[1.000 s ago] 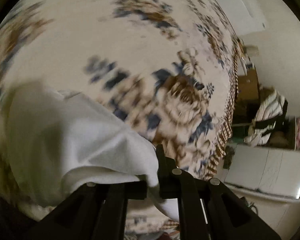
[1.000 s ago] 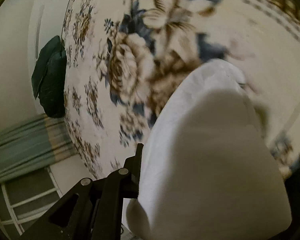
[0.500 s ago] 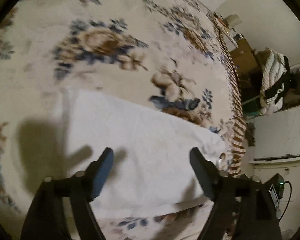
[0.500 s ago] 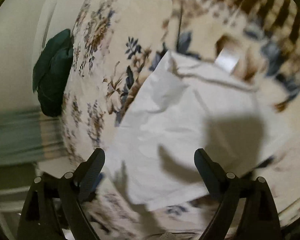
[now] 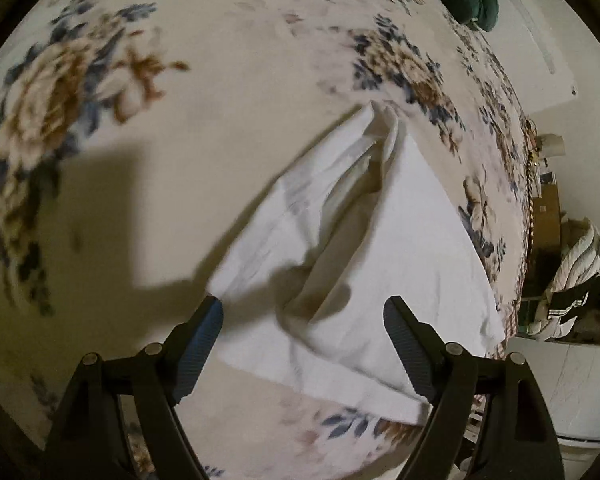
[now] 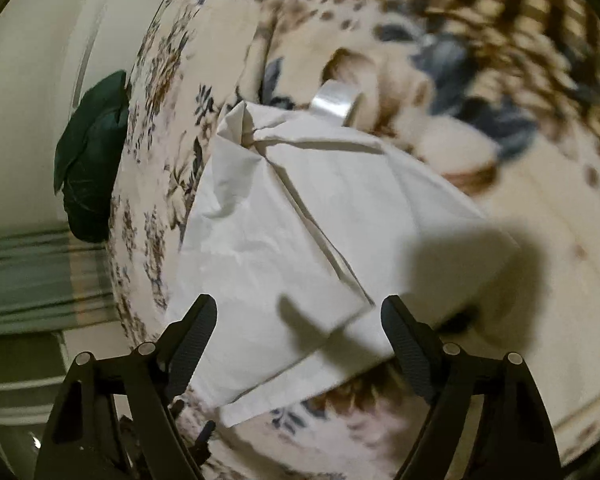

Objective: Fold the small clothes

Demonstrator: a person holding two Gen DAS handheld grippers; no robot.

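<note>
White cloth (image 5: 384,248), folded and rumpled, lies flat on the floral bedspread (image 5: 204,92) below both claws. Left gripper (image 5: 302,344) — jaws spread wide after just opening, nothing pinched; the cloth's near edge sits under the gap, untouched by the pads. Right gripper (image 6: 298,340) likewise spread, though its jaws have just eased inward a little; the cloth (image 6: 300,216) passes beneath them, not gripped. A raised crease runs lengthwise down the cloth's middle. Beyond its far corner, right view: a roll of clear tape (image 6: 336,104) touching the cloth's edge. Farthest — a dark green cushion (image 6: 90,160) at the bed's edge, by a pale wall.
</note>
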